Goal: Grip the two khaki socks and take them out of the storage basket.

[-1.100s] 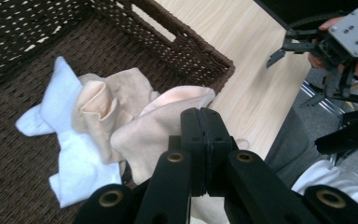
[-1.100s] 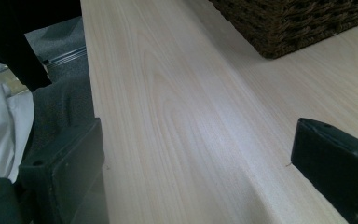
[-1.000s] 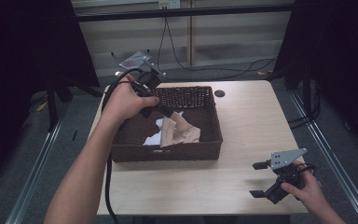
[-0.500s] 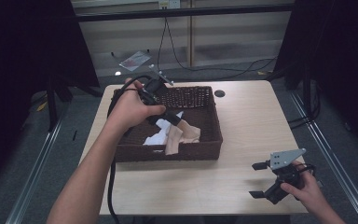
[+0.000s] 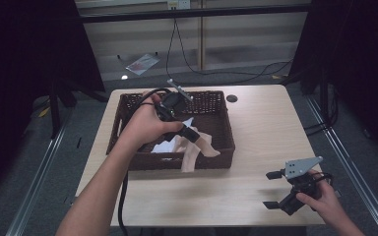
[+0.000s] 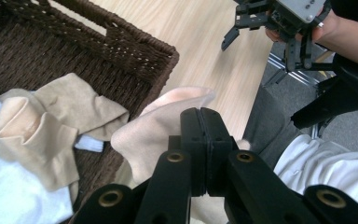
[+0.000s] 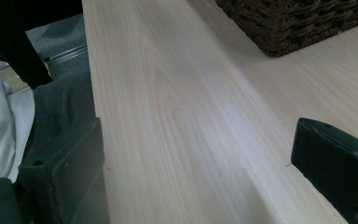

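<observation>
The left gripper point(image 5: 191, 134) is holding a beige sock point(image 5: 193, 152) pinched between its closed jaws, the sock hanging over the near rim of a dark wicker basket point(image 5: 224, 118) at the middle of the counter point(image 5: 266, 123). More beige and white cloth point(image 6: 9, 200) is lying inside the basket. Near the counter's near right corner, the right gripper point(image 5: 274, 190) is resting with its jaws wide apart, gripping nothing.

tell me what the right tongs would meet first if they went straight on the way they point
Probably nothing soon: the open right tongs point left along bare table, with the basket off to one side. Depth is unclear.
</observation>
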Motion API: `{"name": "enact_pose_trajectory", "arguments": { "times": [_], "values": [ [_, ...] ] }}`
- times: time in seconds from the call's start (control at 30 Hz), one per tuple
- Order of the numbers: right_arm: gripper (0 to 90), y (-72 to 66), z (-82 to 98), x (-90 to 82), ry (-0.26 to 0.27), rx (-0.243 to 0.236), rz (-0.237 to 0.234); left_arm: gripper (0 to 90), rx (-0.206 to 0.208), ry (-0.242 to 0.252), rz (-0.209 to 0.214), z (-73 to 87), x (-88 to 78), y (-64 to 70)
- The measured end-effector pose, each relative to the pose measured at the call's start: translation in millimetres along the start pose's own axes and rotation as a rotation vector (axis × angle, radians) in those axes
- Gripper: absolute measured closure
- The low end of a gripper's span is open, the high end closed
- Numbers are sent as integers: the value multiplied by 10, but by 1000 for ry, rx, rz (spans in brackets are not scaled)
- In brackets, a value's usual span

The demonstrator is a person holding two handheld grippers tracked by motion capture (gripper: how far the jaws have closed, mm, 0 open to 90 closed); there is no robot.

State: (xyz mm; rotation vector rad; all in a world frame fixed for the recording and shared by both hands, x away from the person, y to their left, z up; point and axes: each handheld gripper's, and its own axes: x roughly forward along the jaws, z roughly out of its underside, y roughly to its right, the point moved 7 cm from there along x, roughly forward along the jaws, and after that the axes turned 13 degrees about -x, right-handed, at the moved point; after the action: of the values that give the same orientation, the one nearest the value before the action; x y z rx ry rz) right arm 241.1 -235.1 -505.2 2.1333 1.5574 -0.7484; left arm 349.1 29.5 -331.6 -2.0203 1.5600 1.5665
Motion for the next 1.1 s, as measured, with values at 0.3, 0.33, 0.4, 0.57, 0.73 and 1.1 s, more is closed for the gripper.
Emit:
{"name": "enact_pose_trajectory", "arguments": {
  "times": [0.3,0.33,0.4,0.57,0.73,1.1],
  "values": [
    [23,1,-1,-5,-1,2,2,895,24,-15,23,51,110,44],
    [23,1,-1,-5,-1,2,2,895,29,-16,26,59,129,49],
    [23,2,-1,-5,0,0,3,895,29,-23,30,80,167,72],
    [23,-4,2,3,-3,-2,-3,894,42,-22,51,109,249,132],
    [23,0,-1,-4,-1,1,3,892,54,-35,63,138,322,182],
    [23,-3,-1,-7,-1,1,0,607,68,-25,68,158,519,168]
  ]
}}
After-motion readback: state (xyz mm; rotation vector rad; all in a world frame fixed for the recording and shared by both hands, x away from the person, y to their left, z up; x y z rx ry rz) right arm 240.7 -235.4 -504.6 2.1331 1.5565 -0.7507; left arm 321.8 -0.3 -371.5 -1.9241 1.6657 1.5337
